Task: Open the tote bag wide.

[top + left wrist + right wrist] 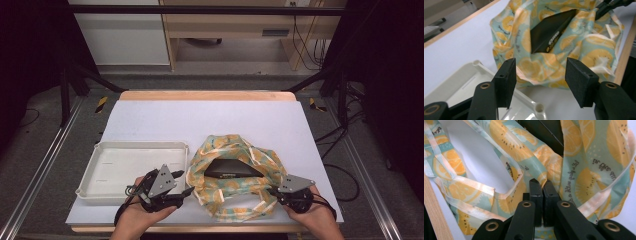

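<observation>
Your left gripper (186, 190) sits at the near edge of the pale lilac table top (150, 120), its jaws spread wide with nothing between them, hovering over the near right corner of the shallow white plastic tray (100, 155) and pointing toward the teal fabric bag printed with orange slices (235, 200). In the left gripper view that bag (579, 42) lies just beyond the open jaws, and the tray's rounded corner (534, 107) shows beneath them. Your right gripper (274, 190) is at the bag's near right side; in the right gripper view its jaws (542, 192) are pressed together on a fold of the printed fabric (584, 170) (the cloth bunches right at the tips, so the pinch looks real). A flat black box with white lettering (231, 168) lies inside the bag's open mouth, partly covered by the cloth, and in the left gripper view one corner of it (549, 32) pokes out of the opening. The bag rests just right of the tray, touching or nearly touching its side, with a loop of handle (240, 212) trailing toward the table's wooden front edge (200, 230). Your hands (137, 217) hold both grippers from below.
</observation>
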Motion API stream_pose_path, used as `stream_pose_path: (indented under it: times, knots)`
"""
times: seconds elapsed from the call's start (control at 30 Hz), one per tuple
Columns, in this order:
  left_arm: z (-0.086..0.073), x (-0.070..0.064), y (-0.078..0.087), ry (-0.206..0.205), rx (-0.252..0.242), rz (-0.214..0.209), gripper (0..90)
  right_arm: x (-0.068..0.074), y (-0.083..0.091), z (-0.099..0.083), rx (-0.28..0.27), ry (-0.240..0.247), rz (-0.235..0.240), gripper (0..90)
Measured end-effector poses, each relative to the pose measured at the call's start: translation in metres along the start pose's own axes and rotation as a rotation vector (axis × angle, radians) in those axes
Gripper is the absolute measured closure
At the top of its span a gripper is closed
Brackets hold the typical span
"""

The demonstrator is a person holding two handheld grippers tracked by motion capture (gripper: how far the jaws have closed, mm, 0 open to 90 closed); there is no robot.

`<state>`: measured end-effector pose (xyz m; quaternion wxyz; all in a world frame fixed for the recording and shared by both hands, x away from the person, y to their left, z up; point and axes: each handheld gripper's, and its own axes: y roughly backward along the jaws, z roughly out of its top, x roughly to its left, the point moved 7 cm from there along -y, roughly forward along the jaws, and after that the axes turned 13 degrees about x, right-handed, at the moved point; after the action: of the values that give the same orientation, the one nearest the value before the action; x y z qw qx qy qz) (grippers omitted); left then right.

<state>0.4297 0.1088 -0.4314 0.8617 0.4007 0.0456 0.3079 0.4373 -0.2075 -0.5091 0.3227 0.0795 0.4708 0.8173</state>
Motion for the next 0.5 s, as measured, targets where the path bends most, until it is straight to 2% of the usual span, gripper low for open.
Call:
stream_pose_path:
  times: [0.07, 0.27, 0.37, 0.5]
  knots:
    - [0.008, 0.005, -0.003, 0.002, 0.016, 0.016, 42.4, 0.0, -0.001, 0.0, 0.001, 0.004, 0.0, 88.9]
    - [0.043, 0.016, -0.033, -0.055, 0.088, 0.034, 40.8, 0.003, 0.0, 0.003, -0.01, 0.016, 0.005, 88.5]
    - [0.058, 0.016, -0.049, -0.065, 0.099, 0.024, 40.1, 0.004, 0.0, 0.003, -0.013, 0.017, 0.011, 88.2]
    - [0.072, 0.013, -0.073, -0.118, 0.147, 0.029, 39.8, 0.005, -0.001, 0.004, -0.014, 0.021, 0.011, 87.9]
